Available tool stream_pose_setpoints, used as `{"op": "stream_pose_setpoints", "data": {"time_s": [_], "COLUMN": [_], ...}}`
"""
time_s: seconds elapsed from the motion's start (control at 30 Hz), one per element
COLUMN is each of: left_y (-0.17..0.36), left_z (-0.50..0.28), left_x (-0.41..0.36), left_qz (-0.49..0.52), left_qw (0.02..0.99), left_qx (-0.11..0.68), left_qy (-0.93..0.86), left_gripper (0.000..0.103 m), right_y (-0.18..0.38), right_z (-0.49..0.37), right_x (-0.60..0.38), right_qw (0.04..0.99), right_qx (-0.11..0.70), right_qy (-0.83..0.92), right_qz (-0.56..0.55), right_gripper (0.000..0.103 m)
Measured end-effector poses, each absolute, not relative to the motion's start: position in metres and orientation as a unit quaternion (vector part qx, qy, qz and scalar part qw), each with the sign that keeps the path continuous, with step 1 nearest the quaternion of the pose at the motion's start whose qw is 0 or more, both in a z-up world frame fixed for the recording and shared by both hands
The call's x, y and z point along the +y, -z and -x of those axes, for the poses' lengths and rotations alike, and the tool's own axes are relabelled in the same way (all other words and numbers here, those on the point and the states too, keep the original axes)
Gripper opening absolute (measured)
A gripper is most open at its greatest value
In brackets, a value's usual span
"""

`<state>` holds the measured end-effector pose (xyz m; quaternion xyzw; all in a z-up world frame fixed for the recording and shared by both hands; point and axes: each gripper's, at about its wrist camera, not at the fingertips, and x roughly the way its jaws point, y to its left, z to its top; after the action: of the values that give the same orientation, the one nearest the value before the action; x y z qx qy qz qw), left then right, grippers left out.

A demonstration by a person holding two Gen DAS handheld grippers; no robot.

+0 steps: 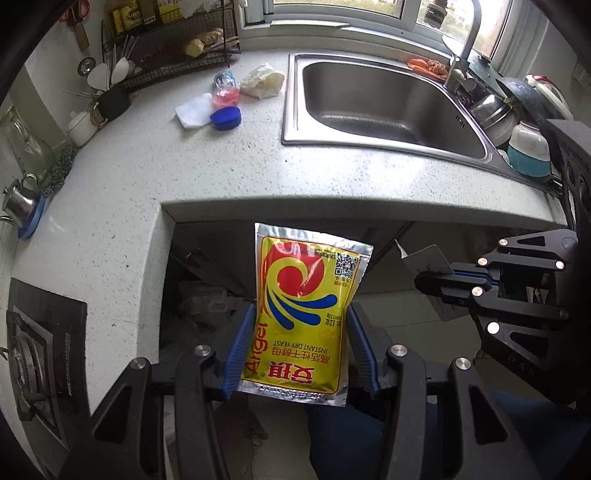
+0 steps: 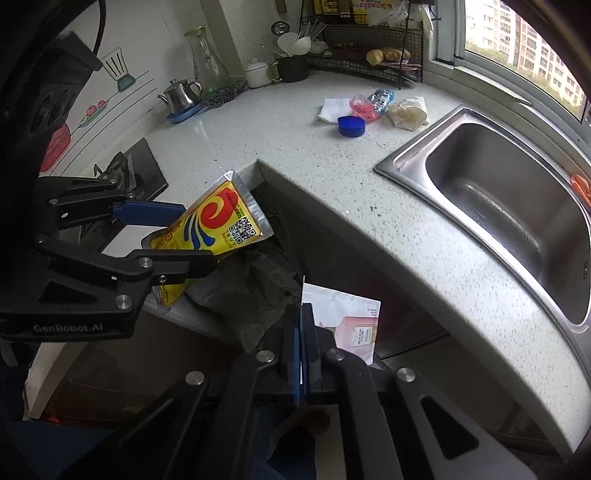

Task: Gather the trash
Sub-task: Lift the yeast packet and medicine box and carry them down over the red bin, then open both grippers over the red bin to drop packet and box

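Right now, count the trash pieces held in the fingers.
2: the yellow yeast packet in the left gripper, and the white paper packet in the right gripper.

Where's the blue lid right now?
The blue lid sits on the counter left of the sink, touching the white cloth.

Both grippers are showing the same build: matte black linkage arms with triangular cut-outs, joined by round silver screw heads. The left gripper (image 1: 301,343) is wearing ribbed blue pads (image 1: 240,347) on the inner faces of its fingers. The right gripper (image 2: 301,332) is carrying thin blue pads too, lying flat against each other. Grey lettering reading "GenRobot.AI" (image 2: 68,328) is showing on the left gripper's black side plate, and a black cable (image 2: 99,26) is curving above its housing.
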<state>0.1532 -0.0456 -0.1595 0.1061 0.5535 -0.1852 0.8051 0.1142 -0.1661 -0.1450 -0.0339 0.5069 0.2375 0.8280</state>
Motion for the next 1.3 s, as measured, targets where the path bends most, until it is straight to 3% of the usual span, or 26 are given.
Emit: {"op": "stream_pose_setpoints", "data": {"time_s": [0.23, 0.7, 0.9, 1.0, 1.07, 1.1, 1.3], "left_y": [0.228, 0.428, 0.478, 0.489, 0.489, 0.487, 0.464], "left_z": [-0.155, -0.185, -0.189, -0.194, -0.197, -0.198, -0.194], "left_x": [-0.059, -0.081, -0.086, -0.085, -0.082, -0.081, -0.081], "left_qz": [-0.100, -0.071, -0.060, -0.042, -0.037, -0.036, -0.036], "left_qw": [0.784, 0.752, 0.743, 0.739, 0.738, 0.739, 0.747], "left_qx": [0.580, 0.626, 0.635, 0.640, 0.641, 0.640, 0.629], "left_qy": [0.195, 0.192, 0.204, 0.208, 0.209, 0.209, 0.210], "left_gripper": [0.048, 0.049, 0.050, 0.058, 0.076, 0.081, 0.090], "right_y": [0.189, 0.356, 0.395, 0.405, 0.408, 0.407, 0.402], "right_z": [-0.112, -0.149, -0.168, -0.169, -0.168, -0.168, -0.160], "right_x": [-0.173, -0.183, -0.190, -0.194, -0.198, -0.200, -0.206], "right_qw": [0.831, 0.803, 0.804, 0.802, 0.801, 0.800, 0.797], "right_qx": [0.522, 0.579, 0.581, 0.585, 0.586, 0.588, 0.591], "right_qy": [-0.194, -0.140, -0.127, -0.121, -0.118, -0.117, -0.117], "right_qz": [0.021, -0.010, -0.025, -0.030, -0.035, -0.036, -0.039], "right_gripper": [0.001, 0.001, 0.001, 0.001, 0.001, 0.001, 0.001]}}
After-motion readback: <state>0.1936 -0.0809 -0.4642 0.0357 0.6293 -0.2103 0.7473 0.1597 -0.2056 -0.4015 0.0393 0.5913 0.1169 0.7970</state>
